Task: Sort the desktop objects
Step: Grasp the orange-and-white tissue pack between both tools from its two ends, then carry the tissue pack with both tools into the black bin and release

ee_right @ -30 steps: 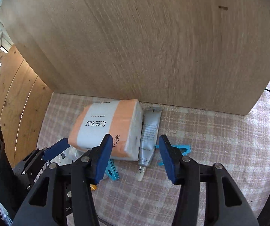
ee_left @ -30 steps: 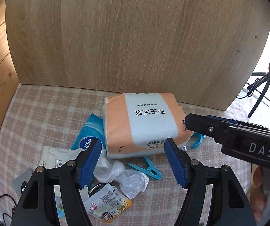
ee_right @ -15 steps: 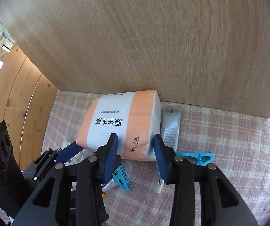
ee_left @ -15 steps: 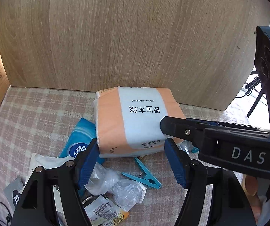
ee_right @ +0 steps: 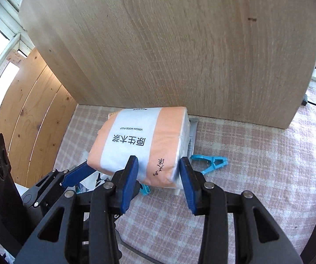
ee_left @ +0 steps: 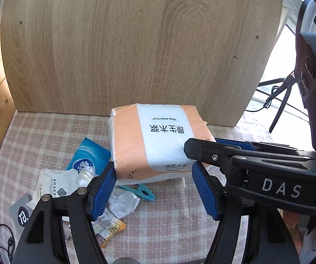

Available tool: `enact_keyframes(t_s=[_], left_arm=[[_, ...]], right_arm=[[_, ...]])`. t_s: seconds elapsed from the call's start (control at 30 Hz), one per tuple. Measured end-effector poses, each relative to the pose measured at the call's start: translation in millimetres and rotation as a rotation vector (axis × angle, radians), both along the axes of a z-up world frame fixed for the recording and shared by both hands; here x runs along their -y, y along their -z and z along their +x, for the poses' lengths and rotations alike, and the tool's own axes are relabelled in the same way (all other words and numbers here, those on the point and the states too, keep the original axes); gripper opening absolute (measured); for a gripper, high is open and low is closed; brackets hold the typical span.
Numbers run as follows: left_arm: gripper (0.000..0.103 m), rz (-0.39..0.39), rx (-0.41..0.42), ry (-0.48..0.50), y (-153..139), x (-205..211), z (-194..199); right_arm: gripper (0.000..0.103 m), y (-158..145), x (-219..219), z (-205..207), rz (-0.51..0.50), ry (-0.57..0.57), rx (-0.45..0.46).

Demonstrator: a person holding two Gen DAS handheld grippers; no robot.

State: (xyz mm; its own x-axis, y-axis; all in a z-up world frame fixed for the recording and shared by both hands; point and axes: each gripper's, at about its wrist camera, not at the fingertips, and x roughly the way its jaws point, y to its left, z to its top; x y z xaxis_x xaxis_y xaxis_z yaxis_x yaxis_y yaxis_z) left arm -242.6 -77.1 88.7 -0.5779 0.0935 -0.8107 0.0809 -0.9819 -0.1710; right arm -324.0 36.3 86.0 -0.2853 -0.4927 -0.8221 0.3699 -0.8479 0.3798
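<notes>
Now I'm clamping the right gripper on the near corner of the tissue pack, which is tilting up off the checked cloth. I'm holding the left gripper apart beside it, ready to steady the soft, sagging wrapper.
</notes>
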Motion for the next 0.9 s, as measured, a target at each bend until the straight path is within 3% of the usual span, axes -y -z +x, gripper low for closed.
enact_keyframes(t_s=[0.33, 0.63, 0.9], left_arm=[[0.066, -0.006, -0.067, 0.162, -38, -97, 22], [0.067, 0.027, -0.082, 0.386, -61, -217, 44], [0.067, 0.049, -0.074, 0.576, -64, -327, 65]], right_arm=[[0.038, -46, -95, 57, 0.015, 0.131, -0.09], [0.038, -65, -227, 108, 0.024, 0.337, -0.117], [0.038, -75, -338, 153, 0.083, 0.533, -0.111]])
